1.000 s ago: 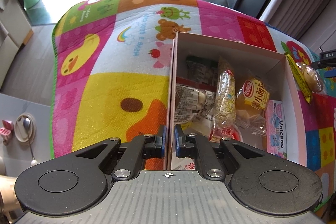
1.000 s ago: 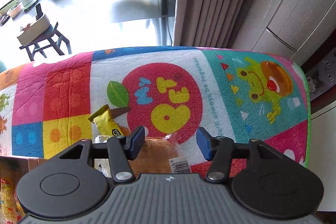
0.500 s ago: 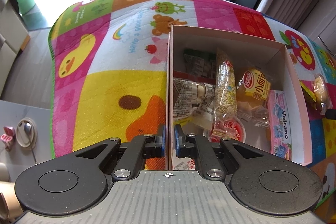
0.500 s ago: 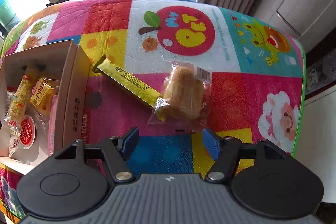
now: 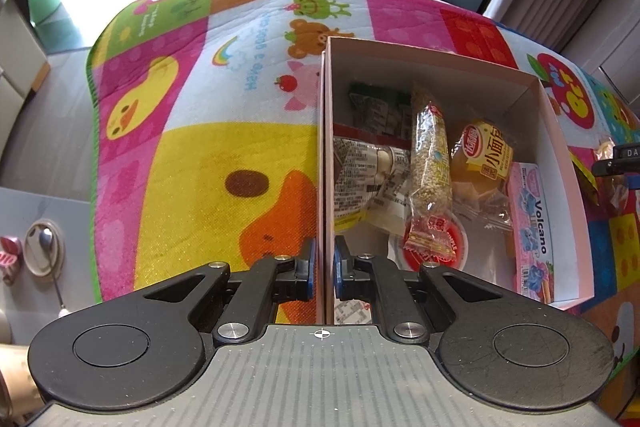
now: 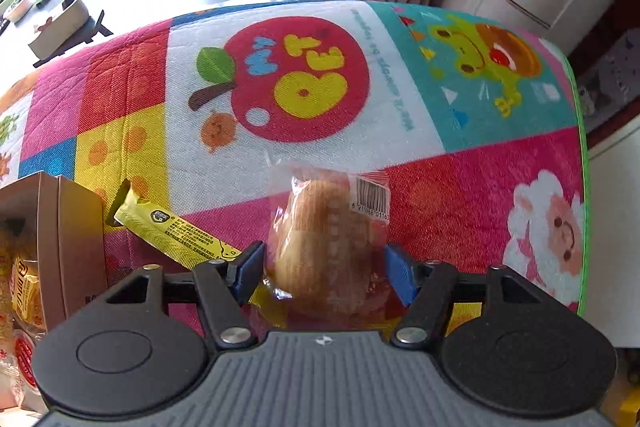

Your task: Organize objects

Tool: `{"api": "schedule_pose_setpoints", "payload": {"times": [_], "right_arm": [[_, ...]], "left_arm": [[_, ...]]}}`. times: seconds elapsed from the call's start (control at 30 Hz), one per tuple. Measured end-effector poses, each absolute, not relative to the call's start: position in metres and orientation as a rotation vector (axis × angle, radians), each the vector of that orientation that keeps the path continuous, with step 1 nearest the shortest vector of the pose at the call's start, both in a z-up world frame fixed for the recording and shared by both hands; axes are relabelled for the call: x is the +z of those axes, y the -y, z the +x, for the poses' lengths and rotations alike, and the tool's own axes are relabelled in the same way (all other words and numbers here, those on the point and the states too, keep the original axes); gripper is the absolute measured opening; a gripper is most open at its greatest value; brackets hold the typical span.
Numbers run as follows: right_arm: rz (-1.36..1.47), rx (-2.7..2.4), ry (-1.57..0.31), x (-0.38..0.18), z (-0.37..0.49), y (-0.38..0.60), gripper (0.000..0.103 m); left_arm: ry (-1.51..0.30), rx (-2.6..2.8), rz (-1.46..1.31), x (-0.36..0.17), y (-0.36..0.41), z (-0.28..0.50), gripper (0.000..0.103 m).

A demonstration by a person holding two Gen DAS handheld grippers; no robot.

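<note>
— Between my right tongs (image 6: 324, 273), at six o'clock on the desk (image 6: 460, 187), lies the wrapped bun (image 6: 324, 239). The blue pads stand wide apart on either side of it, gripping nothing yet.

— How will it handle?

— Light and soft, I'd judge, inside a loose, slick clear wrapper. I'd close across the bun's middle, gently, so the bread isn't crushed and the film doesn't slide. The only print I can see on it is a barcode; the digits are too small to read surely.

— And the left?

— My left tongs (image 5: 323, 269) are nearly closed, pinching the near left wall of the pink box (image 5: 540, 99), one pad on each side of it.

— What can you read in there?

— "Volcano" on the pink packet (image 5: 532, 223) at three o'clock. The yellow-labelled bread (image 5: 484, 155) and the long grain bar (image 5: 430, 163) carry Chinese print I can't make out fully.

— Anything else loose?

— A yellow stick sachet (image 6: 176, 235) at nine o'clock from the bun, beside the box; its text is unreadable.
</note>
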State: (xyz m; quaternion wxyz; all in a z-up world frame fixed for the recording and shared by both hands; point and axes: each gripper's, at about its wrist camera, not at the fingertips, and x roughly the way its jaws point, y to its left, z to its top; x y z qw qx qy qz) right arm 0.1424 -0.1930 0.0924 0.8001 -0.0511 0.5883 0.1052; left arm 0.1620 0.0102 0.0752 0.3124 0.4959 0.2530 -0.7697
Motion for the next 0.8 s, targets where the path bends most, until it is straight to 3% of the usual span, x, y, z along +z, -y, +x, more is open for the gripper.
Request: {"api": "schedule_pose_setpoints", "payload": {"times": [0.17,0.33,0.5,0.67,0.8], "right_arm": [[-0.103,0.200,-1.313,0.099,0.113,0.203,0.048],[-0.167,0.245,-1.384,0.102,0.065,0.199,0.048],[-0.365,0.356,-1.191,0.133,0.031,0.173,0.048],[-0.463,0.462,-1.070,0.135,0.058,0.139,0.049],[-0.489,0.485,-1.134,0.102,0.095,0.119,0.049]], "left_arm": [[-0.676,-2.040,1.316,0.074,-0.011,0.163,0.011],[-0.675,-2.062,1.325,0.077,-0.009,0.164,0.011],[-0.660,-2.077,1.333,0.078,-0.009,0.164,0.011],[-0.652,-2.070,1.337,0.076,-0.012,0.164,0.011],[-0.640,-2.058,1.348,0.073,-0.015,0.164,0.011]]}}
